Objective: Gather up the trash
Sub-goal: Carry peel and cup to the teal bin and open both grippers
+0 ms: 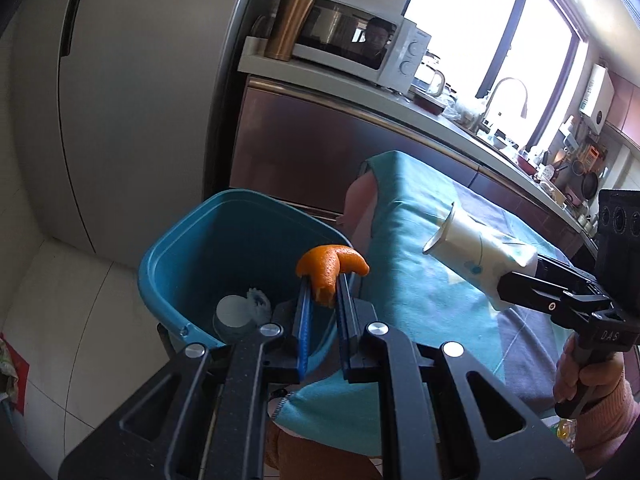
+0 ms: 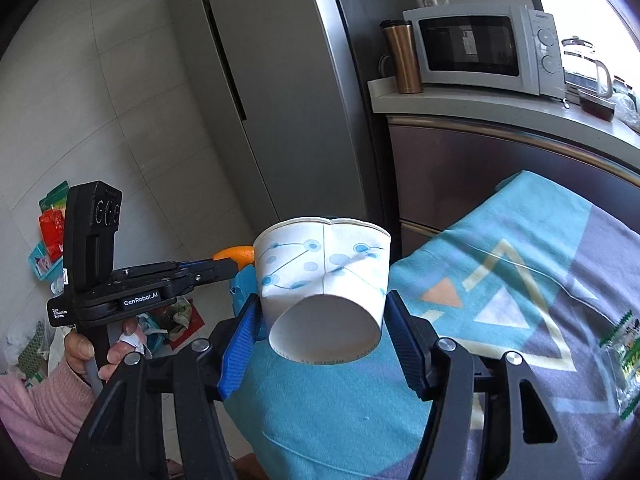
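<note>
At the frame's centre, over the blue bin [image 1: 240, 256], my left gripper [image 1: 324, 292] pinches orange peel [image 1: 330, 268] and my right gripper [image 2: 324, 320] squeezes a paper cup [image 2: 324, 264]; releasing off-rim drops either onto the floor.

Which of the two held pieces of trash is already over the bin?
The orange peel in the left gripper; the paper cup hangs over the tablecloth.

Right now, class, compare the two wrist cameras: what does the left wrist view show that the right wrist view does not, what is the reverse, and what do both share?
Only the left wrist view shows inside the blue bin, where pale trash already lies, plus the tap by the window.

Only the right wrist view shows the clear wrapper on the cloth and litter on the floor.

Both show the orange peel pinched by the left gripper, the paper cup clamped in the right gripper, the patterned cloth and the microwave.
</note>
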Tool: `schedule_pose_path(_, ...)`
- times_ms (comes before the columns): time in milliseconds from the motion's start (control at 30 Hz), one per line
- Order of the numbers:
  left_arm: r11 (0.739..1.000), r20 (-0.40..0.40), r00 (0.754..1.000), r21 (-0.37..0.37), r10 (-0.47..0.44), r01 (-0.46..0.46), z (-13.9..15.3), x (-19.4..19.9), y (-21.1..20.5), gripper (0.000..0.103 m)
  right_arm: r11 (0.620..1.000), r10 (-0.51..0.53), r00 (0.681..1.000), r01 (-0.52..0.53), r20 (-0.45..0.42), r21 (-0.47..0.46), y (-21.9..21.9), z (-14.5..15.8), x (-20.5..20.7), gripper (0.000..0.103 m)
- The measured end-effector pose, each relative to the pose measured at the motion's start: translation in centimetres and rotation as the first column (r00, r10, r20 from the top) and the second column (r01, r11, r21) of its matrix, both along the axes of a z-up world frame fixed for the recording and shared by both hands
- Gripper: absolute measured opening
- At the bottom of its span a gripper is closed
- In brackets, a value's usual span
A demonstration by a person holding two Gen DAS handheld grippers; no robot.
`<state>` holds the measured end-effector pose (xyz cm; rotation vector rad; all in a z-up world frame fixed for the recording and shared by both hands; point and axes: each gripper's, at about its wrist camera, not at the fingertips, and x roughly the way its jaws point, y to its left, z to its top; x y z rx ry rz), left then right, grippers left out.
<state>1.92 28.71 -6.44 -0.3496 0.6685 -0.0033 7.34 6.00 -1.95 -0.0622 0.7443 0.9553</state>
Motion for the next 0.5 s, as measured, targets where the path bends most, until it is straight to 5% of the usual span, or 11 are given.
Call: schedule_pose_path(500,0.995,-0.097,0.991,-0.03,0.094,-0.098,-4.5,3.4,3.5,0.012,0.986,0.066,0.992,-0.082,-0.112,-0.143,8.3,-3.8,3.9,0.061)
